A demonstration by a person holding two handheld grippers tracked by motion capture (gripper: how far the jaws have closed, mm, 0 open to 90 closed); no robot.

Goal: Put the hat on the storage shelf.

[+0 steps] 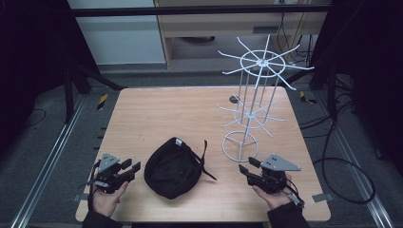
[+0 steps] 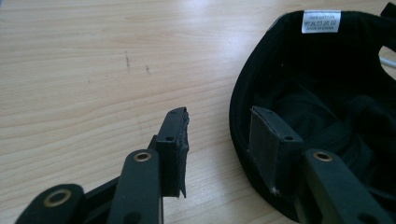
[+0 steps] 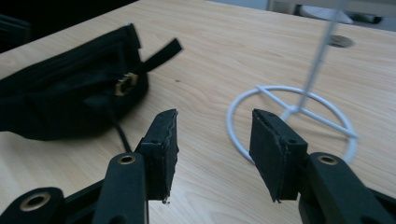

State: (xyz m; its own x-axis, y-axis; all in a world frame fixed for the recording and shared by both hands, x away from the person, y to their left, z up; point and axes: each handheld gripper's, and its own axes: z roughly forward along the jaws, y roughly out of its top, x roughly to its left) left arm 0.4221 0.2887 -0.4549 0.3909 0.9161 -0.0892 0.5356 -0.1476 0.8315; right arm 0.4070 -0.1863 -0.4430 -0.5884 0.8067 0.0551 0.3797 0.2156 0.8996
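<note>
High view: cap (image 1: pixel 172 167) between grippers

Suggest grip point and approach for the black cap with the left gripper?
Probably the near rim of the black cap: it lies upside down, opening up, so the left gripper can come from its left, one of its fingers inside the rim, one outside.

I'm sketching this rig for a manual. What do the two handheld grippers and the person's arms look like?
Both the left gripper and right gripper are black, each topped by a grey three-cornered plate. Their flat rectangular jaws carry dark pads; brass-coloured rivets mark the linkages. A black cable trails from each. The person wears dark sleeves.
</note>
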